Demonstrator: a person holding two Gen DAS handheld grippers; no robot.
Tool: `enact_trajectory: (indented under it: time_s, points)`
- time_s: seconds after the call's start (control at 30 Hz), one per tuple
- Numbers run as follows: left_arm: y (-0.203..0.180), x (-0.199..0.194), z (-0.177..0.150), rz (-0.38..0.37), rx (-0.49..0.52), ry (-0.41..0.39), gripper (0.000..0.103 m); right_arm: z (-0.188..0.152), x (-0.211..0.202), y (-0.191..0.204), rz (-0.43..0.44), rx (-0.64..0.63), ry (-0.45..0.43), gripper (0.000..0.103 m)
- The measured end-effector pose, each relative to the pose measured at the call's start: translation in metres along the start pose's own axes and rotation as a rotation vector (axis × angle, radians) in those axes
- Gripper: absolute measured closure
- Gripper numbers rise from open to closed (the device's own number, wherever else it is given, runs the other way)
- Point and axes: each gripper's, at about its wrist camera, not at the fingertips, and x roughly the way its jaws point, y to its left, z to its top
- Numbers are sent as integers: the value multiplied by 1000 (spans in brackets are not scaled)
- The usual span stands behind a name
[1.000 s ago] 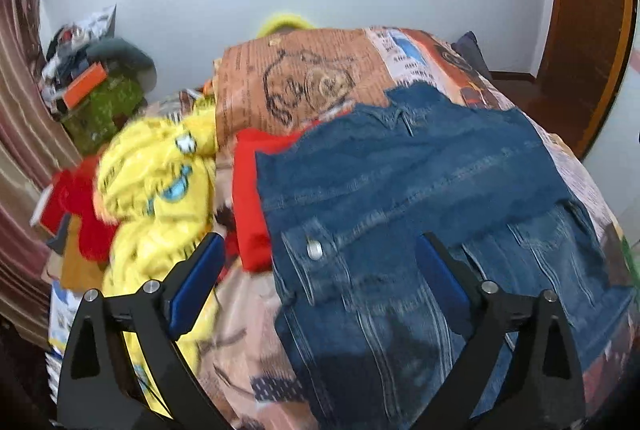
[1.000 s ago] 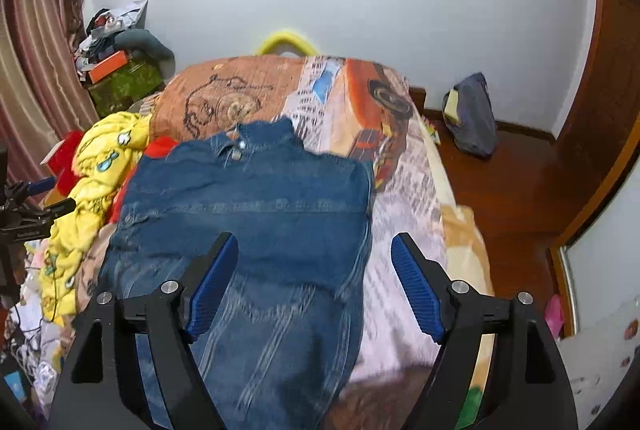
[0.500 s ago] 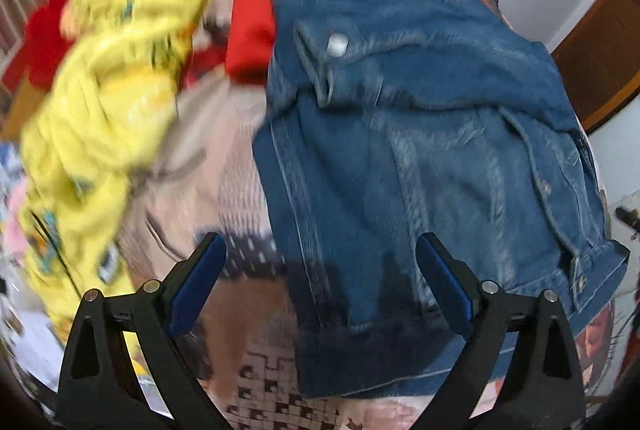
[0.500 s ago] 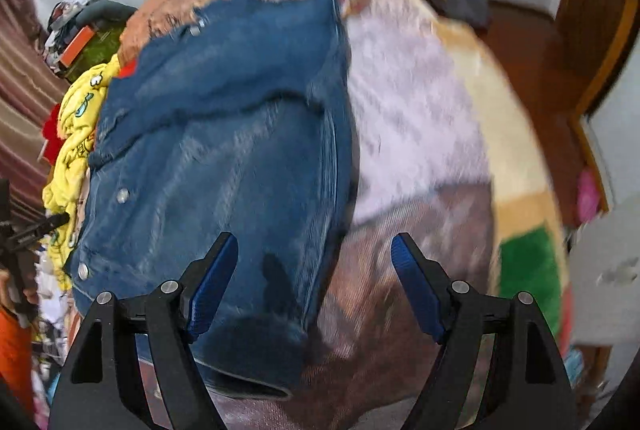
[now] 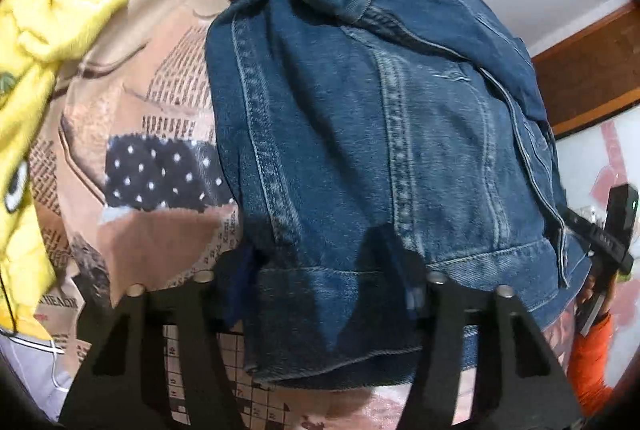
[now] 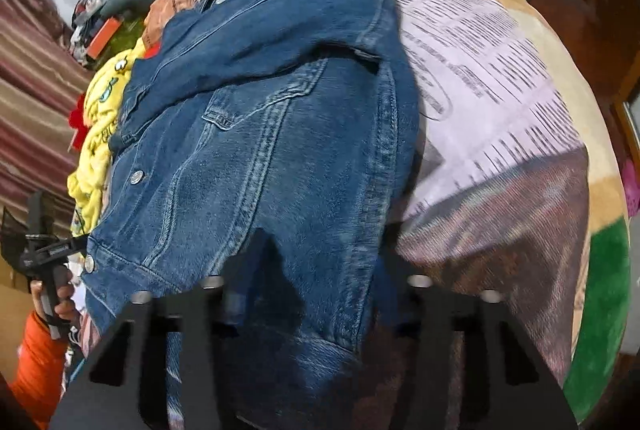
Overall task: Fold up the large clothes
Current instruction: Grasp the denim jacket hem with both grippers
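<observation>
Lying on the printed bedspread (image 6: 492, 77), the denim jacket (image 5: 360, 117) spreads with its hem toward both cameras, beside a yellow garment (image 5: 52, 1). The left gripper (image 5: 324, 270) and right gripper (image 6: 308, 282) straddle the hem; their jaws have just been closing. Whether the pads press the denim cannot be told.

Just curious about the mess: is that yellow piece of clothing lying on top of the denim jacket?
No, the yellow garment lies beside the denim jacket on the printed blanket.
</observation>
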Motion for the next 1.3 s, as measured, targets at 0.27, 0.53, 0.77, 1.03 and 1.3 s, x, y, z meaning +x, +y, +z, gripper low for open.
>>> enact_trajectory:
  time_s: [0.27, 0.53, 0.77, 1.03, 1.3]
  points:
    - [-45, -61, 26, 63, 122, -171, 84, 23, -30, 26, 24, -106, -104, 95]
    - [-90, -137, 99, 34, 178, -416, 85, 81, -73, 42, 46, -146, -273, 95]
    - [-61, -135, 187, 81, 39, -498, 86, 153, -69, 25, 21, -58, -356, 95]
    - [-42, -36, 241, 281, 34, -375, 85, 203, 9, 5, -67, -38, -251, 94]
    - [-21, 37, 246, 366, 98, -266, 82, 211, 52, -16, -89, -48, -187, 91]
